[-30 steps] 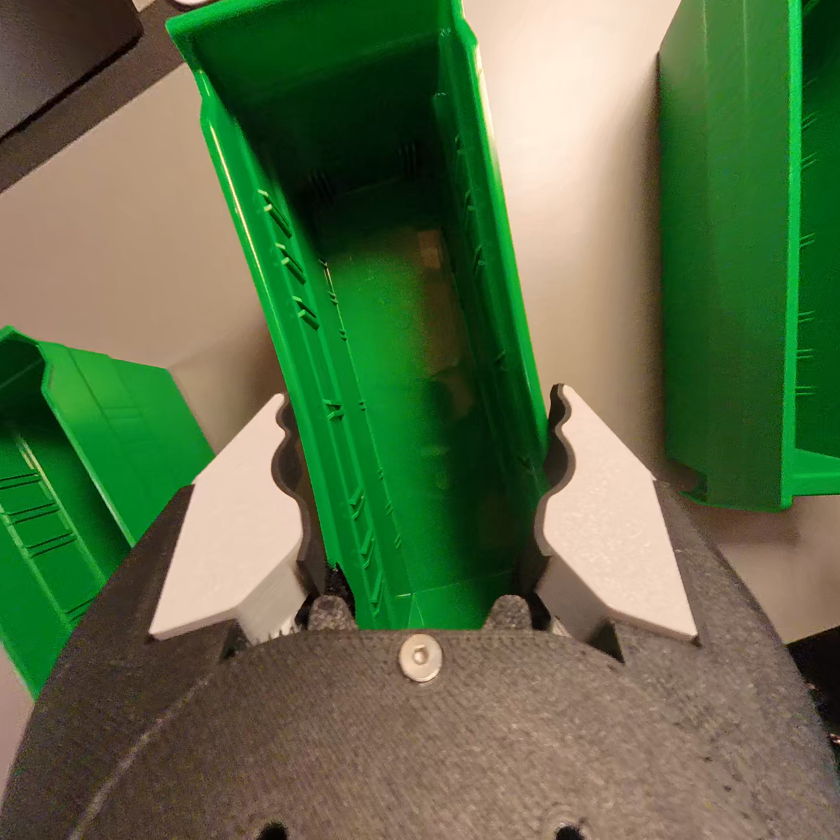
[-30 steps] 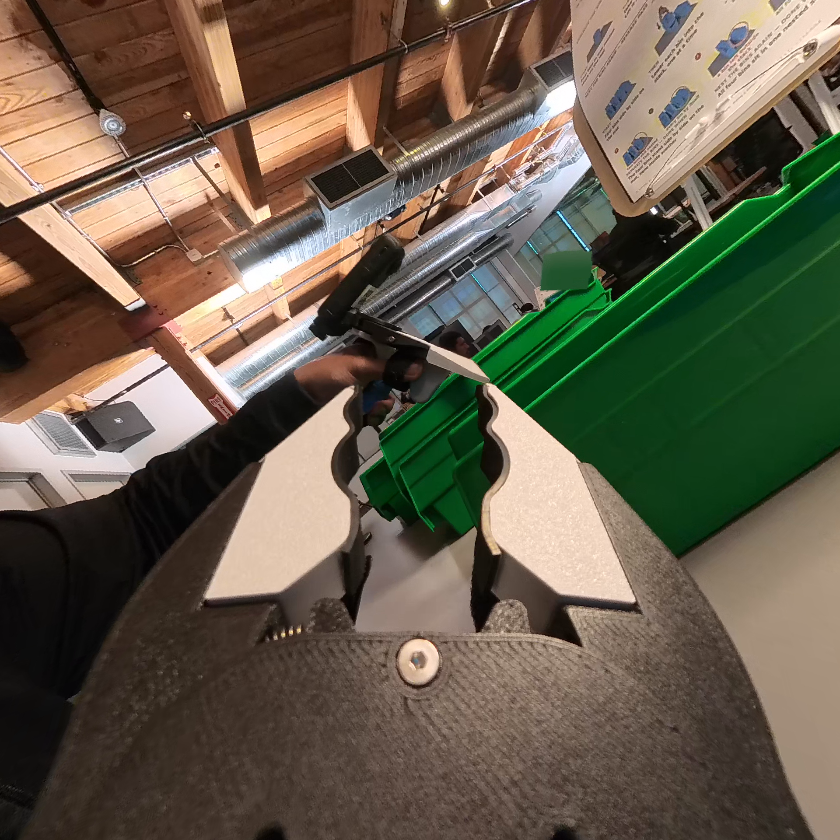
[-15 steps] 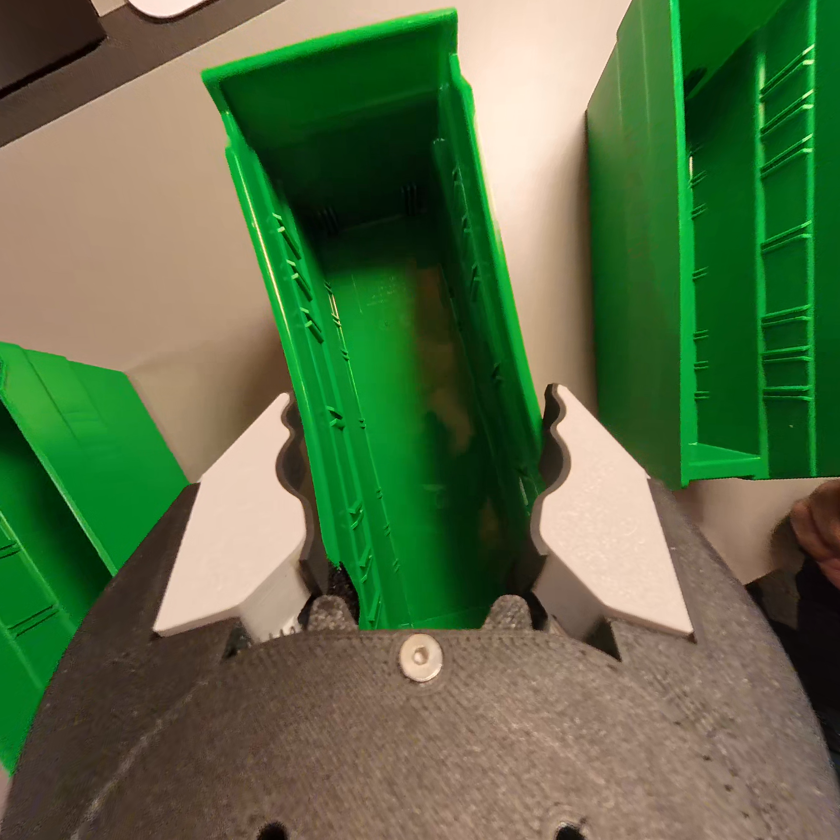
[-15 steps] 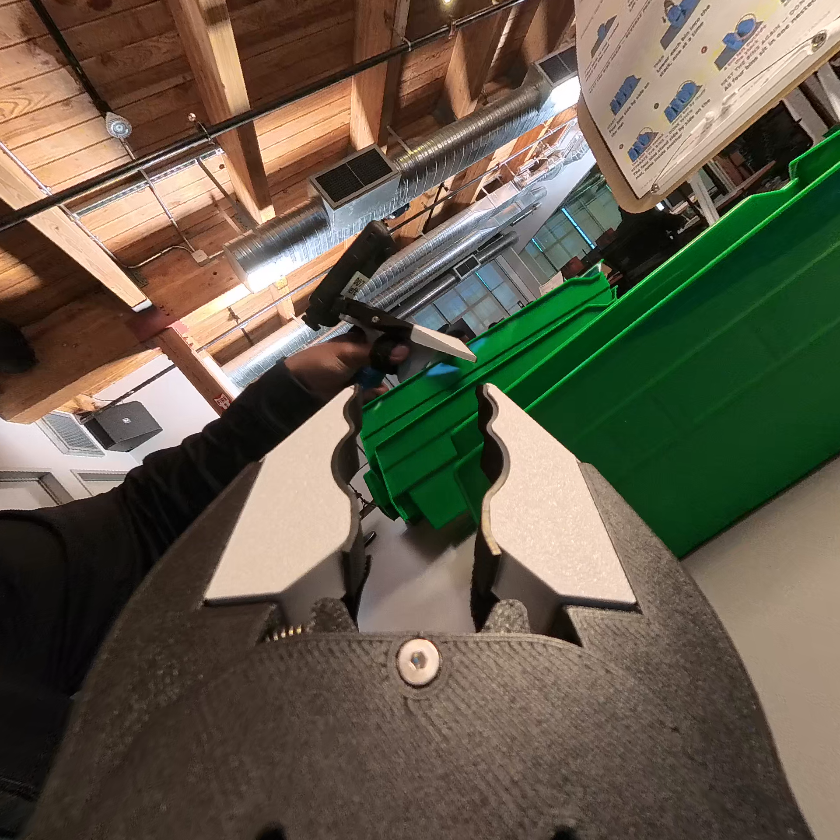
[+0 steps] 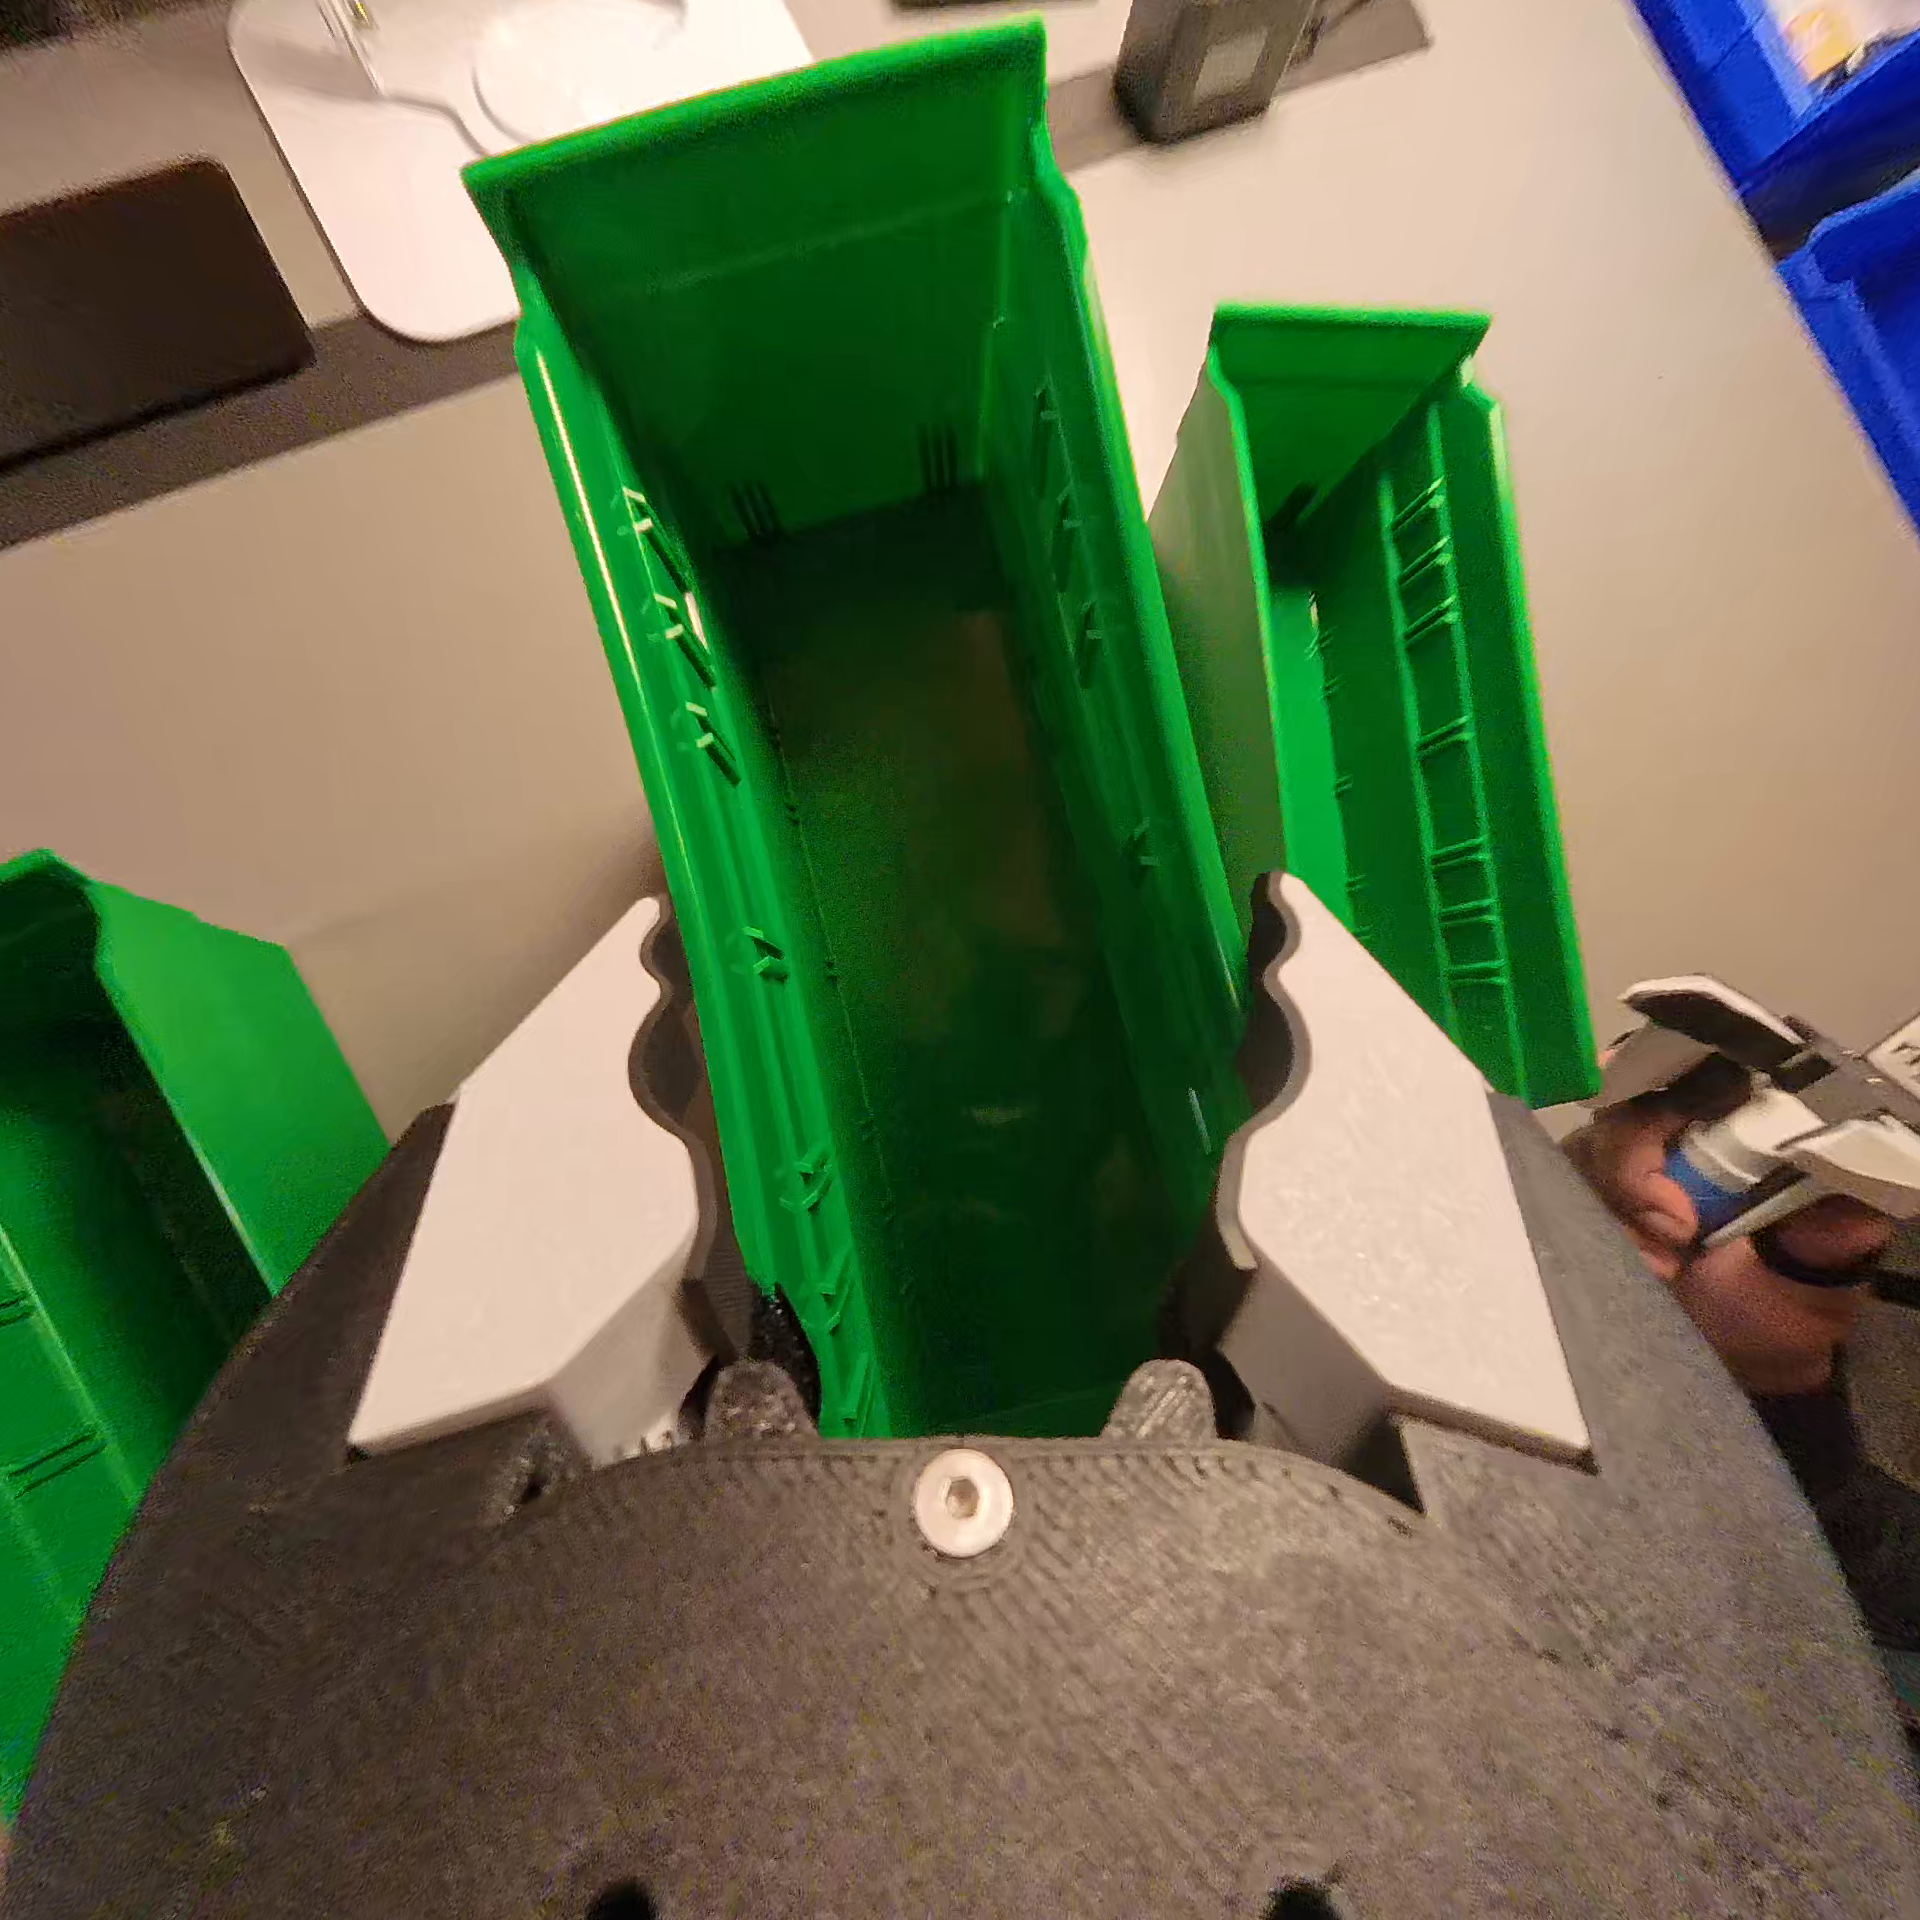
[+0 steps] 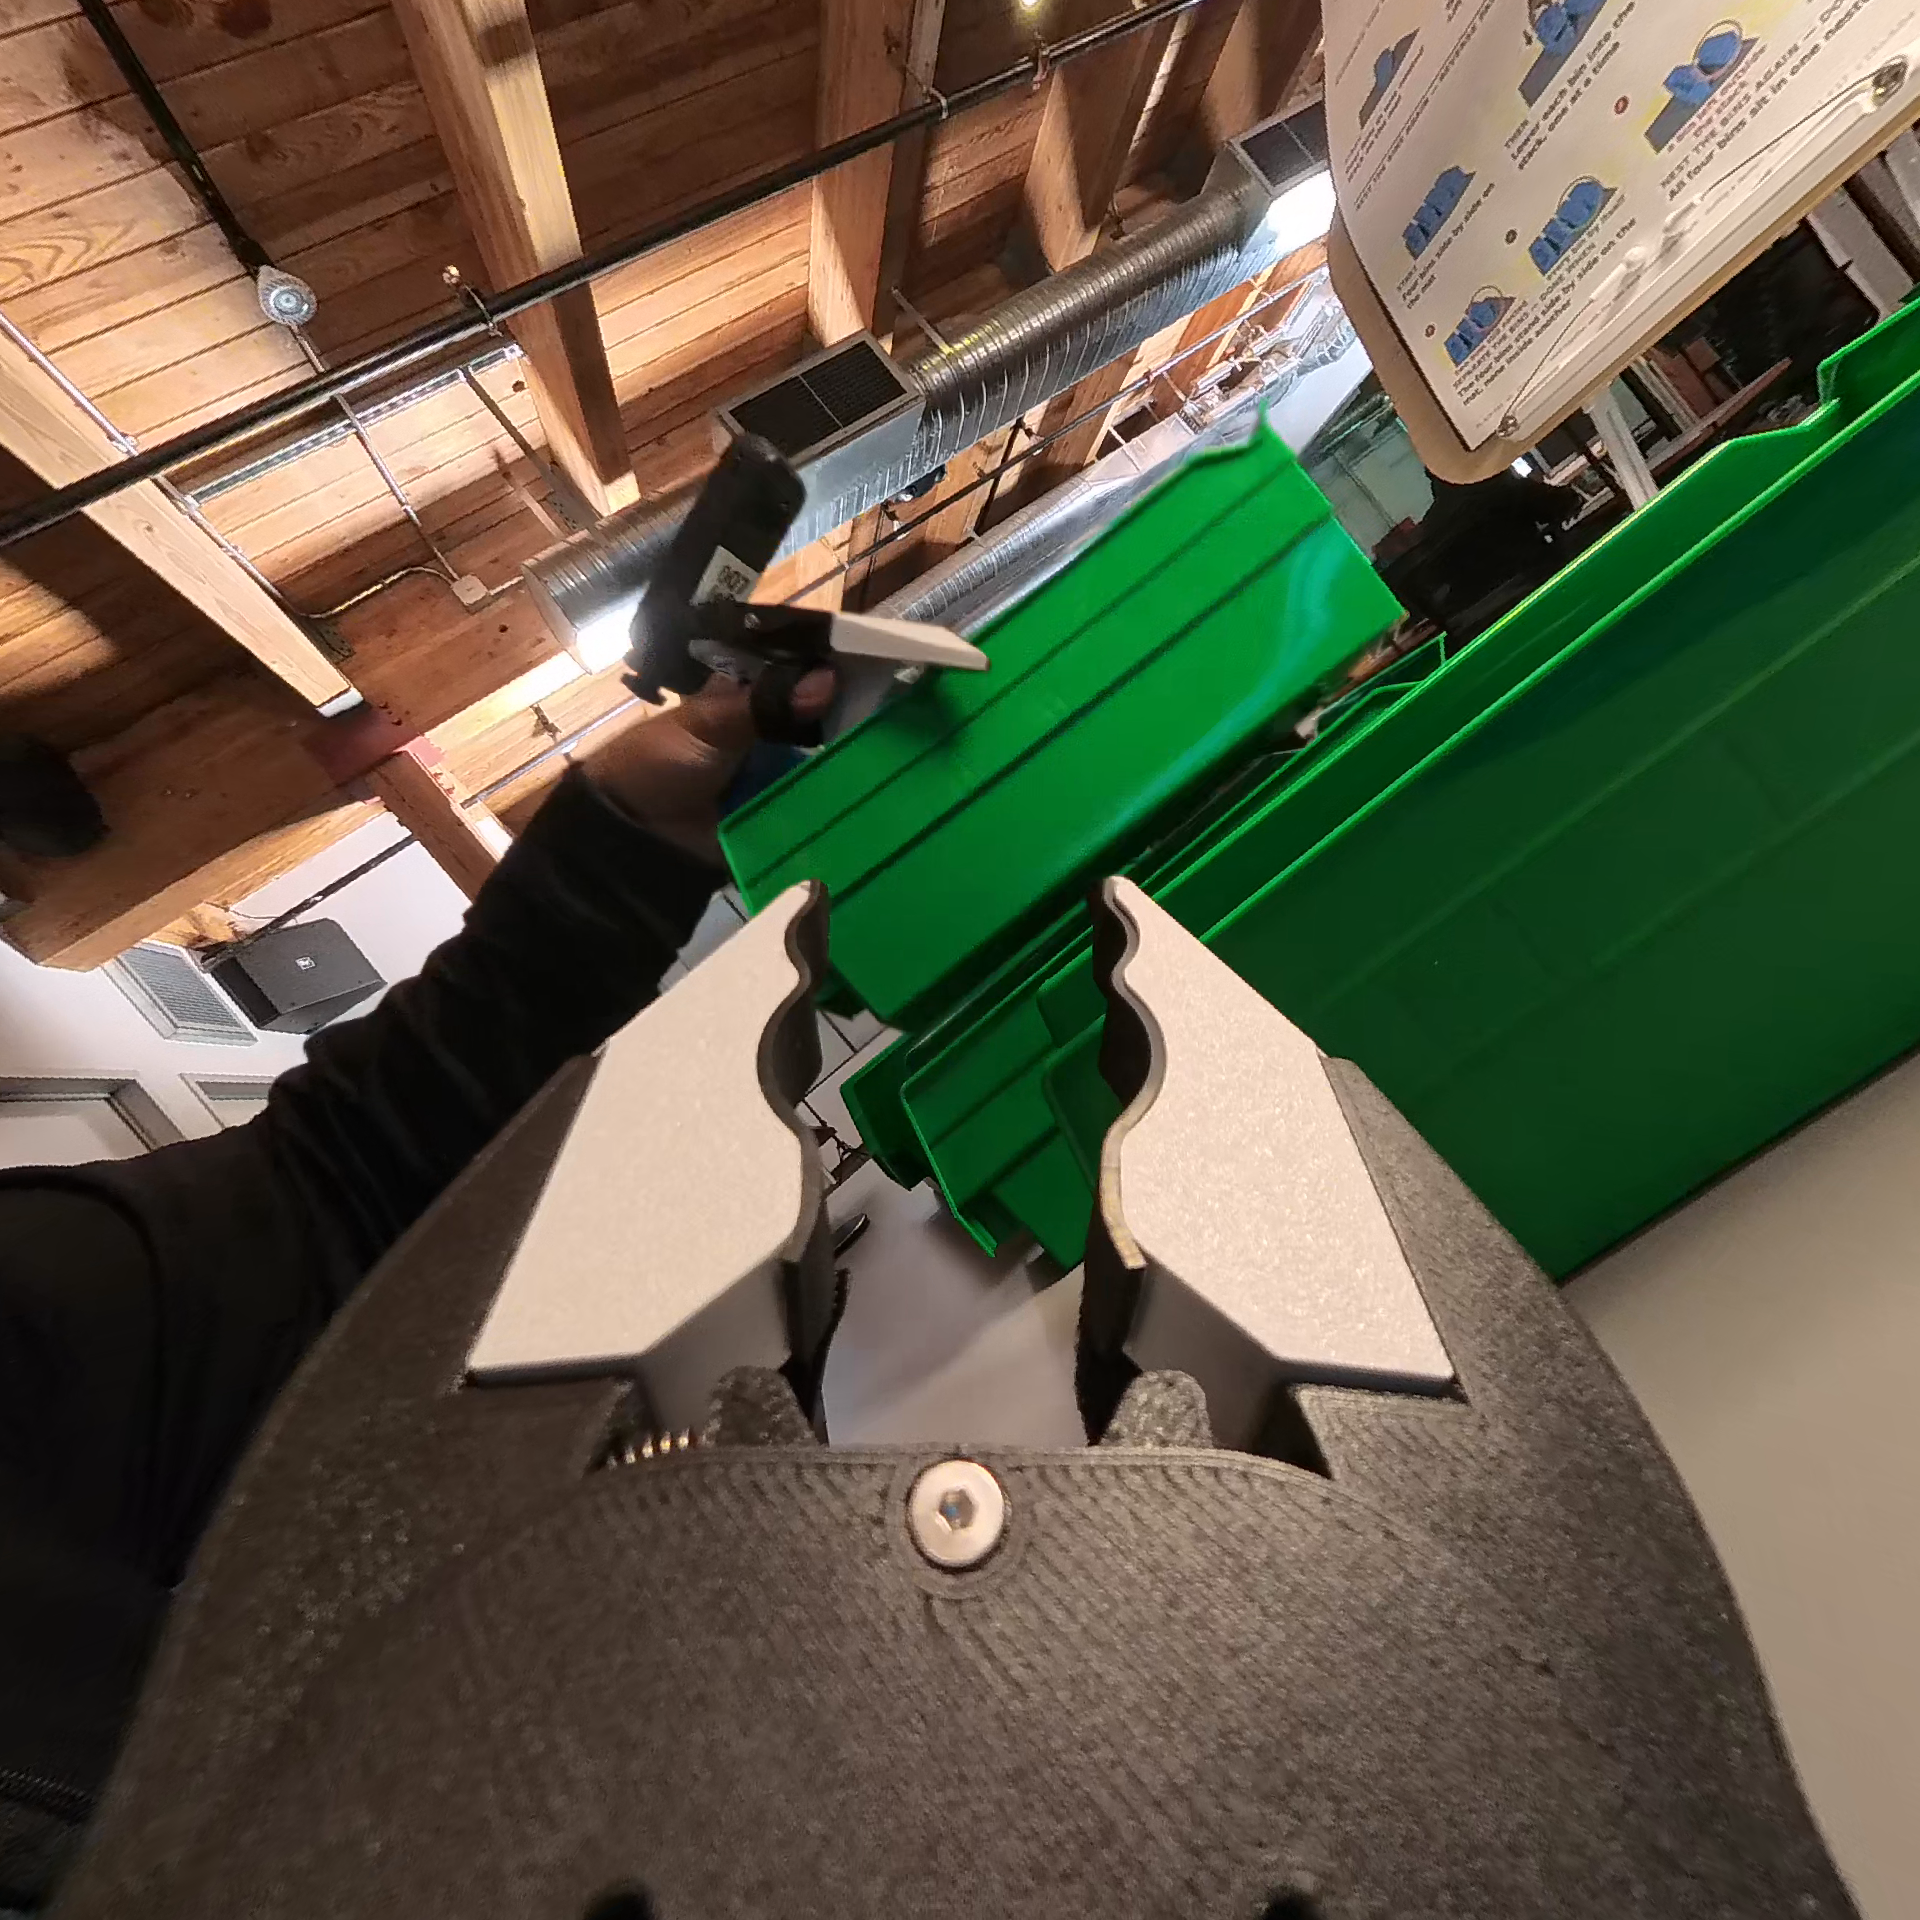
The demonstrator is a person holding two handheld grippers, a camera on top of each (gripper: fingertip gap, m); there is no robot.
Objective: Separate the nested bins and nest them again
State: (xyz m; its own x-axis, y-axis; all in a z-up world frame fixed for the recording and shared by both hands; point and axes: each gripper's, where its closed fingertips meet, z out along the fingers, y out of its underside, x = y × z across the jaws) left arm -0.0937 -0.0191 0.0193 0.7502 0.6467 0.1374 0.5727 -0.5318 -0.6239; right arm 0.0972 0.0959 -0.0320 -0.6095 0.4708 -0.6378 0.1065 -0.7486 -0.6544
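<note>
My left gripper (image 5: pixel 961 904) is shut across the width of a long green bin (image 5: pixel 883 727), one pad on each side wall. In the right wrist view this bin (image 6: pixel 1039 748) hangs tilted in the air above the table, with the left gripper (image 6: pixel 831 665) at its near end. A second green bin (image 5: pixel 1455 675) lies on the table to its right and a third (image 5: pixel 125 1091) to its left. My right gripper (image 6: pixel 961 899) is open and empty, low over the table, pointing up at the bins. It also shows at the right edge of the left wrist view (image 5: pixel 1766 1091).
The grey table (image 5: pixel 260 675) carries a white tray (image 5: pixel 395 187), a black pad (image 5: pixel 125 301) and a dark device (image 5: pixel 1205 62) at the far edge. Blue bins (image 5: pixel 1849 156) stand at the far right. An instruction board (image 6: pixel 1558 156) hangs above. A black sleeve (image 6: pixel 416 1039) reaches across.
My left gripper has lifted the green bin well above the table, still gripped; the bins on the table now look farther off. My right gripper has stayed put and open.
</note>
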